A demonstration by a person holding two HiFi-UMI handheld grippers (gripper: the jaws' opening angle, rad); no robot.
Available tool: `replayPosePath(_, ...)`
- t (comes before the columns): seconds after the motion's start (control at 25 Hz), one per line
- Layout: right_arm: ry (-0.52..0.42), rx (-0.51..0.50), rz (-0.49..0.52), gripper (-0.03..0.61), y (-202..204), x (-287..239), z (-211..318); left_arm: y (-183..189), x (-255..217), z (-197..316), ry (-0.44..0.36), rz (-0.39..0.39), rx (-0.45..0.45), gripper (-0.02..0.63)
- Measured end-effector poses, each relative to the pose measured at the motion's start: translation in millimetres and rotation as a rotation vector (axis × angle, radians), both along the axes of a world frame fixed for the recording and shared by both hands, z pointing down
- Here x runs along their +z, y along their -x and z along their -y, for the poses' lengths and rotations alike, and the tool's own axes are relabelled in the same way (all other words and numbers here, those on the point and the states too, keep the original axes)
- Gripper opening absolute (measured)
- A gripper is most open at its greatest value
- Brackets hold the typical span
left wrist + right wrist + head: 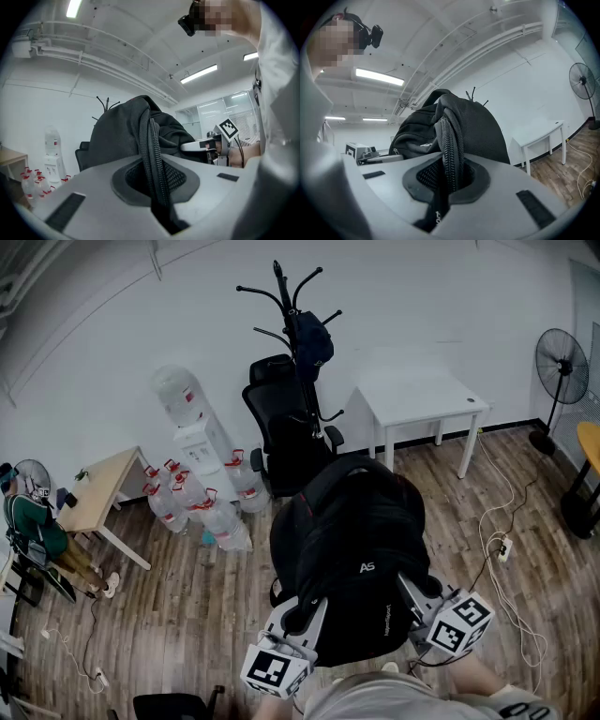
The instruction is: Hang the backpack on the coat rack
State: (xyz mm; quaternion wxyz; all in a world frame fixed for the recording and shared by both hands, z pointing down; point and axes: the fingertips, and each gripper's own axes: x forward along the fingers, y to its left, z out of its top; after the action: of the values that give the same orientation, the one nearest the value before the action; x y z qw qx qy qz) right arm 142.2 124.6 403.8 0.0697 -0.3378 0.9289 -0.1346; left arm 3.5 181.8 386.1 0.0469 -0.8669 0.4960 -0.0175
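Observation:
A black backpack [352, 545] hangs in the air in front of me, held from both sides. My left gripper [300, 617] is shut on a padded shoulder strap [151, 154] at the bag's lower left. At the lower right, my right gripper [415, 601] is shut on the other strap [451, 145]. The black coat rack [291, 324] stands by the far wall behind a chair, with a dark bag [311, 338] on one of its hooks. Its hook tips show above the backpack in the left gripper view [107, 102] and the right gripper view [473, 93].
A black office chair [286, 432] stands right in front of the rack. A white table [422, 399] is to its right, a water dispenser [197, 442] and several water bottles [202, 507] to its left. Cables [502, 540] lie on the wooden floor at right, near a fan [561, 367].

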Motion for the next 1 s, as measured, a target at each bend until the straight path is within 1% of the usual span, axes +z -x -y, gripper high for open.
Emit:
replayPosePath(0.48, 0.000, -0.028, 0.014, 0.029, -25.5, -0.3, 25.2, -27.1, 1.1, 20.1, 0.003, 0.012, -0.041, 0.032)
replayPosePath(0.72, 0.006, -0.069, 0.023, 0.029, -37.7, -2.3, 46.5, -40.8, -0.8, 37.3, 0.003, 0.016, -0.088, 0.032)
replayPosePath(1.0, -0.031, -0.120, 0.008, 0.029, -45.2, -13.4, 67.7, -51.0, -4.3, 52.4, -0.011, 0.008, -0.148, 0.032)
